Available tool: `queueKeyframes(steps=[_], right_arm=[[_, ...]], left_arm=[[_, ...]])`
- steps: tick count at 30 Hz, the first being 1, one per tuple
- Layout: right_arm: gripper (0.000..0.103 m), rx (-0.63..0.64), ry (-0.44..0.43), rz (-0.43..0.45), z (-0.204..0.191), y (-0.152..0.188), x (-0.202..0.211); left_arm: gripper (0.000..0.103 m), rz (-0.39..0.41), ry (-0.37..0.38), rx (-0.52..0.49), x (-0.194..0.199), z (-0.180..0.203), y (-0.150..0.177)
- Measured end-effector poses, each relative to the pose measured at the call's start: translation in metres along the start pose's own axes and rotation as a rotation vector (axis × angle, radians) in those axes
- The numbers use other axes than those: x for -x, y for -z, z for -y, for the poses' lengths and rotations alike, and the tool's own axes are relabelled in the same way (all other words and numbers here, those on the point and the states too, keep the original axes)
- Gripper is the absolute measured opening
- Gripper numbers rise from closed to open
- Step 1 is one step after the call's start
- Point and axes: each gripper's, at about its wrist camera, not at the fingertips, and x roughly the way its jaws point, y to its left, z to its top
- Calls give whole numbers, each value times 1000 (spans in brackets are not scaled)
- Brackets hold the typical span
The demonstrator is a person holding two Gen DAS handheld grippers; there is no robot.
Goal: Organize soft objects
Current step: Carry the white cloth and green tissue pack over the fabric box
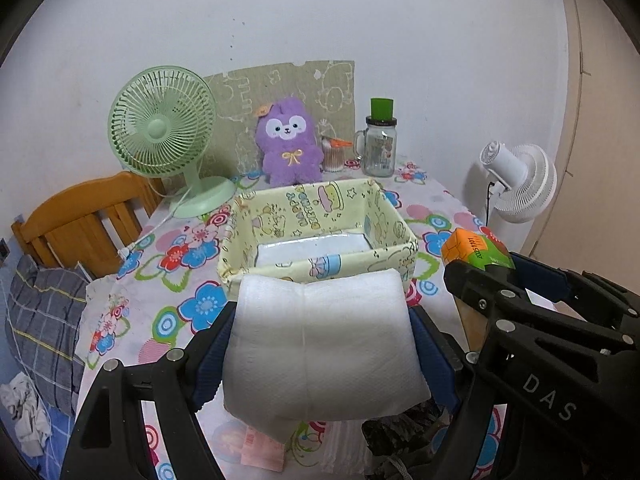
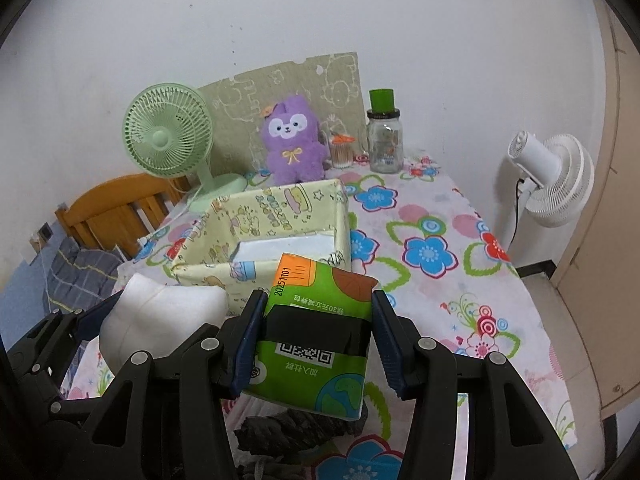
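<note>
Pink packet under white tissue pack shows only in left view.

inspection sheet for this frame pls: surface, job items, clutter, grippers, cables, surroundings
Surface: table under a floral cloth.
Job's things: white folded tissue pack in the left gripper; green printed tissue packet in the right gripper; open yellow cartoon-print box, white lining inside.
Clutter: purple plush toy, glass jar with green lid, cotton-swab tub, dark bundle at the near edge.
Grippers: both shut on their packs, held above the cloth before the box.
Cables: green desk fan cord across the cloth; dark cord at the white fan.
Surroundings: wooden chair, white wall.
</note>
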Motion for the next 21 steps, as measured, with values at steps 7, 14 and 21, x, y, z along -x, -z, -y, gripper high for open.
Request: queueKeyframes(steps=[7,14,21], right_arm=[[55,14,-7,15,-6,-11,3],[55,25,-7,25,-10,-23,1],[55,35,-11,35,-15,-35,-4]], left_arm=[[84,20,-8,8,5,-5,-10],[84,32,-10,14,4,-10,-20],[84,44,-17,19,0,-17,-31]])
